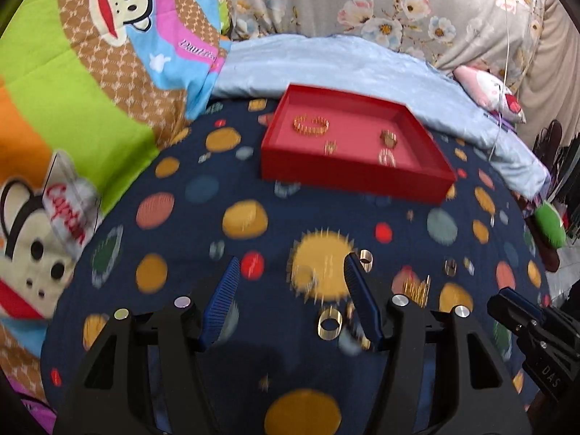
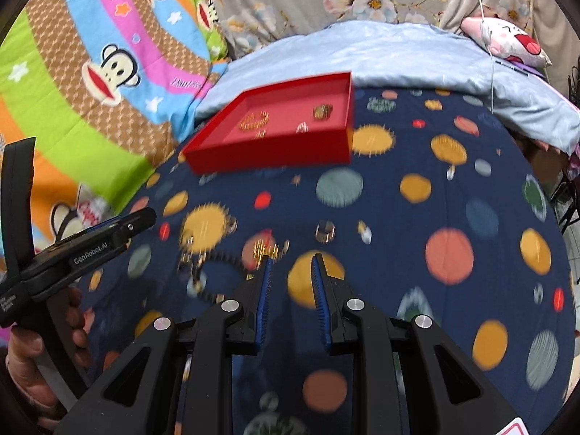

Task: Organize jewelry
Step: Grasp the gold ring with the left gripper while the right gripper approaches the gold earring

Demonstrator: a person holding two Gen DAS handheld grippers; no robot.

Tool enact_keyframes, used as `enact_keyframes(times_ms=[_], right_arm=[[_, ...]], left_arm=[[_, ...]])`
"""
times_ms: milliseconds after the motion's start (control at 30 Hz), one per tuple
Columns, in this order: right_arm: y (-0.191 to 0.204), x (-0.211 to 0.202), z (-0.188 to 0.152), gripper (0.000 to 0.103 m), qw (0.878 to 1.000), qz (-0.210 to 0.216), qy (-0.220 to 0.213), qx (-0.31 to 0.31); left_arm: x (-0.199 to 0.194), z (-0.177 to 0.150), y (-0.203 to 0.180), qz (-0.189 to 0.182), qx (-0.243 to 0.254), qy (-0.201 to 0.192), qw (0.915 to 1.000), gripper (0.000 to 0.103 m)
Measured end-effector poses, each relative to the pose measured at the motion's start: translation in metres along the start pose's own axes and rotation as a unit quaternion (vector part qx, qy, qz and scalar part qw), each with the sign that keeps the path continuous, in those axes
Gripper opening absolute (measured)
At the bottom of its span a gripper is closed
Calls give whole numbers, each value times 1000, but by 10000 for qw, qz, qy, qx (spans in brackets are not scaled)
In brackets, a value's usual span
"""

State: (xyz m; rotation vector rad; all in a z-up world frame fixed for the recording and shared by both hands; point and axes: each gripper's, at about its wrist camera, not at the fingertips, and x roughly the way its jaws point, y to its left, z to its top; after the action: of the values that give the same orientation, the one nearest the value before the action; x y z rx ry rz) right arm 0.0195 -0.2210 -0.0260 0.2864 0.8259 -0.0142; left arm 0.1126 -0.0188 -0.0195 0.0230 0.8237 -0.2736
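We held both grippers — left (image 1: 291,266) and right (image 2: 290,266) — jaws spread and empty, above loose rings (image 1: 330,323), short of the red tray (image 1: 353,177).

Spotted navy bedspread (image 1: 188,224) — red tray (image 1: 357,177), loose gold rings (image 1: 330,323).

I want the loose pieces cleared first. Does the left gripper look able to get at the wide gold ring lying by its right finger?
Probably yes: the left gripper is open and empty, the gold ring lies uncovered on the dotted blanket between its fingers.
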Motion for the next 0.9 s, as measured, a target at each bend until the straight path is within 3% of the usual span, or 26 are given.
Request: enact_keyframes(times_ms=[267, 567, 733, 900], right_arm=[[6, -3, -25, 22, 9998, 8, 192, -37], [12, 0, -28, 22, 9996, 81, 254, -69], [13, 2, -26, 22, 9996, 101, 251, -86], [12, 3, -24, 22, 9996, 114, 265, -56]], left_arm=[[5, -41, 0, 17, 48, 215, 9998, 58], [14, -43, -6, -94, 68, 166, 9998, 56], [28, -44, -7, -192, 38, 352, 9992, 38], [27, -42, -9, -308, -5, 298, 9991, 37]])
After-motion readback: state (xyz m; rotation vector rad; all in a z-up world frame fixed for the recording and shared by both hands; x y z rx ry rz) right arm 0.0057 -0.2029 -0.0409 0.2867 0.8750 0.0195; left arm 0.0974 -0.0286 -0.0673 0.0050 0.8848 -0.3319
